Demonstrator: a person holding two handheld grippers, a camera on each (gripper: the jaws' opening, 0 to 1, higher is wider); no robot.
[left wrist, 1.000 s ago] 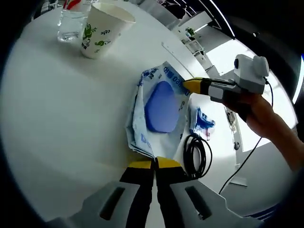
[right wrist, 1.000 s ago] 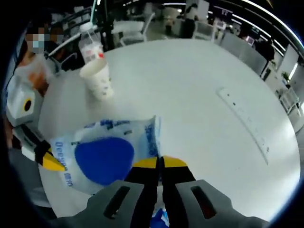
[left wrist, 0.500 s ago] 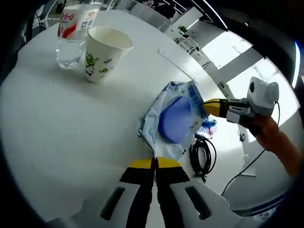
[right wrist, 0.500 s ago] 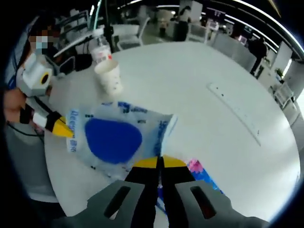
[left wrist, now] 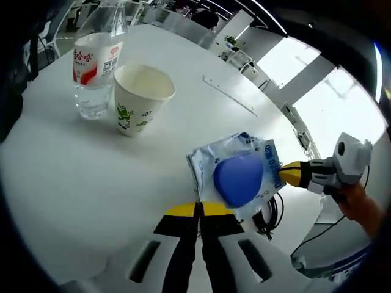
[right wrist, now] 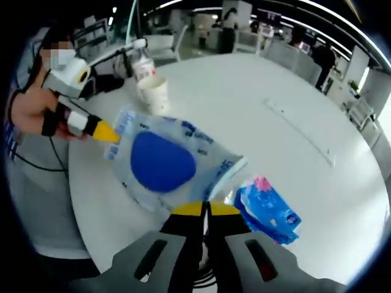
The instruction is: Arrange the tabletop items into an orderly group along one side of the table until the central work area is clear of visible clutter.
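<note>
I had my left gripper (left wrist: 199,210) clamped on one edge of the clear plastic pouch (left wrist: 237,177) with a blue pad inside. My right gripper (right wrist: 205,209) was clamped on the opposite edge, so the pouch hung stretched between the two over the white tabletop (left wrist: 91,165). In the left gripper view my right gripper's yellow tips met the pouch at its far side. In the right gripper view my left gripper pinched the pouch's far corner, with my hand (right wrist: 33,110) behind it. A paper cup (left wrist: 139,99) stood just beside a water bottle (left wrist: 95,67), well apart from the pouch. A small blue packet (right wrist: 267,207) lay on the tabletop near the pouch. Dark coiled cable (left wrist: 269,213) sat under the pouch, probably at the tabletop edge; blurry.
</note>
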